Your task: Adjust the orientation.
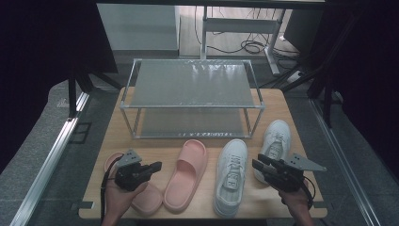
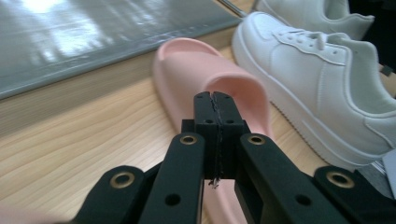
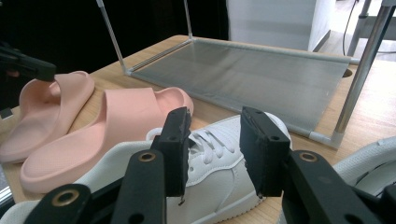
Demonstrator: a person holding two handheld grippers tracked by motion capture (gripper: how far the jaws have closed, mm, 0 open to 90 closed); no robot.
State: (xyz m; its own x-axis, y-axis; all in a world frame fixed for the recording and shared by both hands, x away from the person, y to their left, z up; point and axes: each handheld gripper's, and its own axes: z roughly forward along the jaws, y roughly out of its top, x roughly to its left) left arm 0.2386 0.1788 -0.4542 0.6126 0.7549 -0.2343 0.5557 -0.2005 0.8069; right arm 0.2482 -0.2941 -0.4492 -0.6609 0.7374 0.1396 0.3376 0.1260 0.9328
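All four shoes lie on the table (image 1: 117,141) in front of the rack (image 1: 193,84), whose two shelves carry nothing, so by my reading nothing has been stowed and the whole job is left. From left to right: a pink slide (image 1: 141,193) partly under the left gripper (image 1: 157,165), a second pink slide (image 1: 187,174), a white sneaker (image 1: 230,176), and another sneaker (image 1: 275,141) far right. The left gripper's jaws are pressed together on nothing, pointing at the second slide. The right gripper (image 1: 256,163) hovers with jaws spread over the near sneaker, gripping nothing
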